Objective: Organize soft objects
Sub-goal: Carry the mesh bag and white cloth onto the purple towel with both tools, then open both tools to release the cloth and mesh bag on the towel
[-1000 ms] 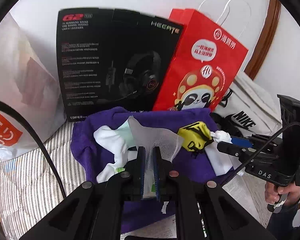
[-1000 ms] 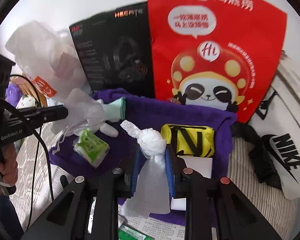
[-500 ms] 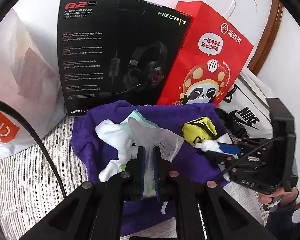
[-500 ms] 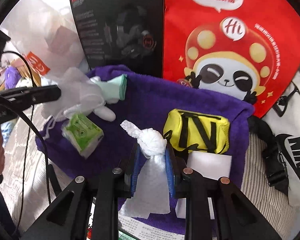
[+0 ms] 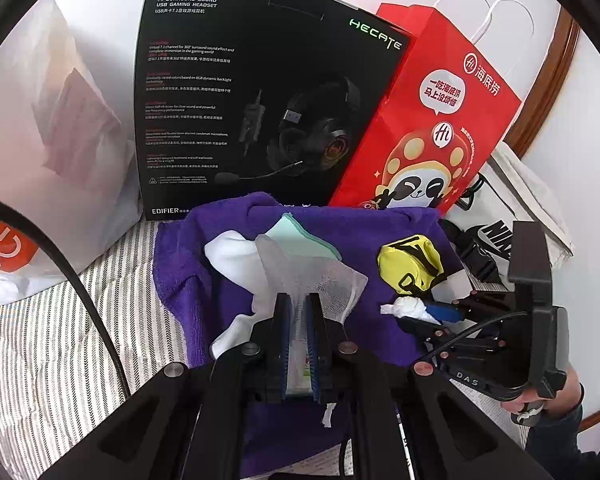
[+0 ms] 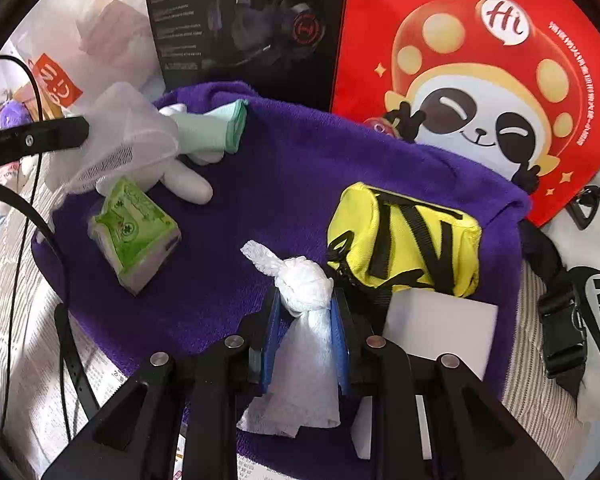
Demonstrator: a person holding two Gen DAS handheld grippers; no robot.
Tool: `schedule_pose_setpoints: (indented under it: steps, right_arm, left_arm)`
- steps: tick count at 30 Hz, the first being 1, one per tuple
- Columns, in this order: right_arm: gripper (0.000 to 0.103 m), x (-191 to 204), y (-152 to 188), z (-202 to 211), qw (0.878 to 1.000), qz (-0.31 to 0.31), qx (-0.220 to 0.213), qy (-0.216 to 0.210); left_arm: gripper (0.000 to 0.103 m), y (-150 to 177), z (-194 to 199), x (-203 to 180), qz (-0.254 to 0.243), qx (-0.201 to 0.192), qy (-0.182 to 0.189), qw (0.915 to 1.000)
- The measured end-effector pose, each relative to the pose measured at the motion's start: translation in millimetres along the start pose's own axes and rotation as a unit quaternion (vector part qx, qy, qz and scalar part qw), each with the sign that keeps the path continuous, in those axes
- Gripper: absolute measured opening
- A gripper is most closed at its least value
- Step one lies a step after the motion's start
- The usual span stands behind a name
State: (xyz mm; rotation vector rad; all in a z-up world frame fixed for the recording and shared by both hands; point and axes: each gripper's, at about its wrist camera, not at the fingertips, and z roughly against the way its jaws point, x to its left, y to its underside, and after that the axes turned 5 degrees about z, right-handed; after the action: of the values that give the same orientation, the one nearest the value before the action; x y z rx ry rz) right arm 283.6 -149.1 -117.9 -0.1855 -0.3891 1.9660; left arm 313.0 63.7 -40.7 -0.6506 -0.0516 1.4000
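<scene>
A purple towel (image 6: 292, 184) lies spread on a striped surface. My left gripper (image 5: 298, 308) is shut on a white mesh pouch (image 5: 320, 276), held above a white and mint glove (image 5: 236, 252); the pouch (image 6: 132, 140) and glove (image 6: 204, 136) also show in the right wrist view. My right gripper (image 6: 304, 304) is shut on a knotted white tissue (image 6: 304, 280) low over the towel, and it also shows in the left wrist view (image 5: 410, 308). A green tissue pack (image 6: 136, 232), a yellow pouch (image 6: 404, 240) and a white block (image 6: 440, 328) lie on the towel.
A black headset box (image 5: 260, 92) and a red paper bag (image 5: 432, 120) stand behind the towel. A white plastic bag (image 5: 40, 140) is at the left. A white Nike bag (image 6: 596, 292) with black straps lies at the right. Papers lie at the front.
My right gripper has moved forward and down over the towel with the tissue. My left gripper has pulled back slightly with the mesh pouch still held.
</scene>
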Motion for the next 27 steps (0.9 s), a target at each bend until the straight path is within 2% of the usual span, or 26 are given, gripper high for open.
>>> schedule_pose_setpoints:
  steps: [7,9,11,14,16,21,27]
  right_arm:
    - [0.026,1,1,-10,1.0,0.005,0.007,-0.007]
    - [0.032,-2,0,-11,1.0,-0.001,0.008,-0.018]
    - [0.047,-4,-2,-13,0.999,-0.003,0.011,-0.03]
    - [0.058,-1,-4,-9,0.999,0.007,0.003,-0.034]
    - [0.061,2,-6,-4,0.999,0.014,-0.004,-0.029]
    - [0.061,0,-8,14,0.999,0.011,-0.023,-0.023]
    - [0.061,-24,-8,48,0.998,-0.008,-0.054,-0.005]
  left_arm:
    - [0.008,1,3,-4,-0.004,-0.002,0.008,1.0]
    - [0.008,1,4,-4,-0.004,-0.003,0.006,1.0]
    - [0.008,1,4,-3,-0.003,-0.003,0.007,1.0]
    - [0.008,2,2,-2,0.0,-0.001,0.007,1.0]
    - [0.008,2,1,-2,0.0,0.0,0.007,1.0]
    - [0.008,3,1,-4,-0.001,0.0,0.013,0.9999]
    - [0.009,9,-9,-25,-0.025,0.008,0.023,0.9994]
